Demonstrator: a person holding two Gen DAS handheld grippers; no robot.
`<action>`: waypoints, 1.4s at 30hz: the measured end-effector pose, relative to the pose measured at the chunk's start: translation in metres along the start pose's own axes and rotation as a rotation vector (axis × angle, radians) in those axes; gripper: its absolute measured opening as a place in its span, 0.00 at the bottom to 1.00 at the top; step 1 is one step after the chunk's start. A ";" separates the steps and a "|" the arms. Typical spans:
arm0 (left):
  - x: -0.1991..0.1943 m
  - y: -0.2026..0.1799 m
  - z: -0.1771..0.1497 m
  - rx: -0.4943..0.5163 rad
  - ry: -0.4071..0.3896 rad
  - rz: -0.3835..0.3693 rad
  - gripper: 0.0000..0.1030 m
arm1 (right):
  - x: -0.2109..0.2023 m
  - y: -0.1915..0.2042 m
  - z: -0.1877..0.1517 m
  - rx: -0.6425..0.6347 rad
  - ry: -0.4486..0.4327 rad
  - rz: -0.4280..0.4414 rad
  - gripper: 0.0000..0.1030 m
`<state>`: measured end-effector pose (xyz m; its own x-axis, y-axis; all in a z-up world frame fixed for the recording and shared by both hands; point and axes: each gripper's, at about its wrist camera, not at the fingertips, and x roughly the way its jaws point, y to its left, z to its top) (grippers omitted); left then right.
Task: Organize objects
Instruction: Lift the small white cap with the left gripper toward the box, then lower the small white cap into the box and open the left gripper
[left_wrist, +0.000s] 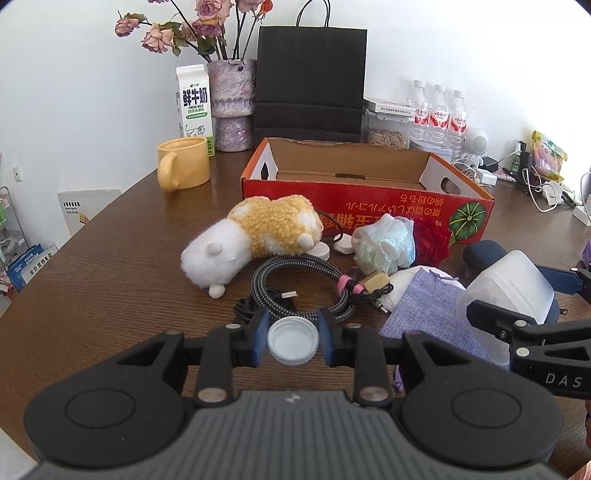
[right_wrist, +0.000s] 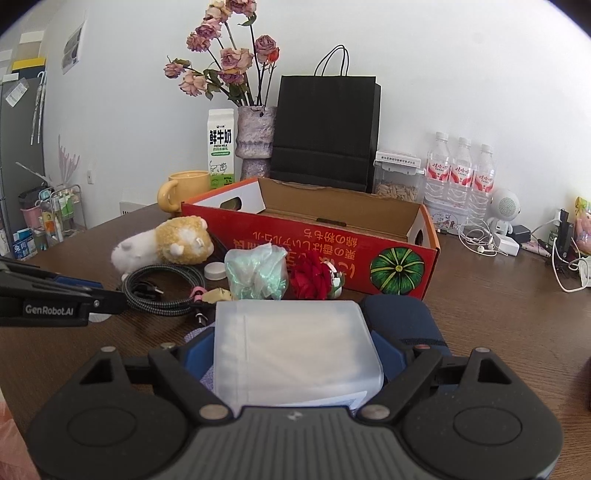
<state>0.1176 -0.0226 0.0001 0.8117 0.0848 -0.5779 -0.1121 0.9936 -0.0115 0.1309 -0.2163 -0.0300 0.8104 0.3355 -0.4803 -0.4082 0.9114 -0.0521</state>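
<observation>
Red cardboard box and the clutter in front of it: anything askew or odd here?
The red cardboard box stands with its print upside down and looks empty. The plush toy lies toppled on its side. A loose white cap lies among the clutter, while the left gripper holds another cap. Nothing is visibly spilled or broken.

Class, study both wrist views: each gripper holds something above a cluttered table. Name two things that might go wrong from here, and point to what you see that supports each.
1. The left gripper pinches the small white cap only at its round rim; it may slip out and drop onto the coiled cable.
2. The right gripper holds a wide translucent plastic box that hides what lies just ahead; moving toward the red cardboard box, it might knock the red rose.
</observation>
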 end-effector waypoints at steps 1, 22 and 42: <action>-0.001 0.000 0.002 0.001 -0.006 -0.001 0.29 | -0.001 0.000 0.002 0.000 -0.005 -0.002 0.85; 0.034 -0.013 0.080 0.029 -0.126 -0.045 0.29 | 0.032 -0.007 0.065 -0.013 -0.107 -0.033 0.85; 0.135 -0.041 0.157 0.026 -0.159 -0.060 0.29 | 0.125 -0.047 0.129 -0.039 -0.131 -0.073 0.85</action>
<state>0.3216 -0.0406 0.0508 0.8971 0.0340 -0.4405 -0.0477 0.9987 -0.0202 0.3058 -0.1865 0.0250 0.8854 0.2990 -0.3560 -0.3598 0.9256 -0.1176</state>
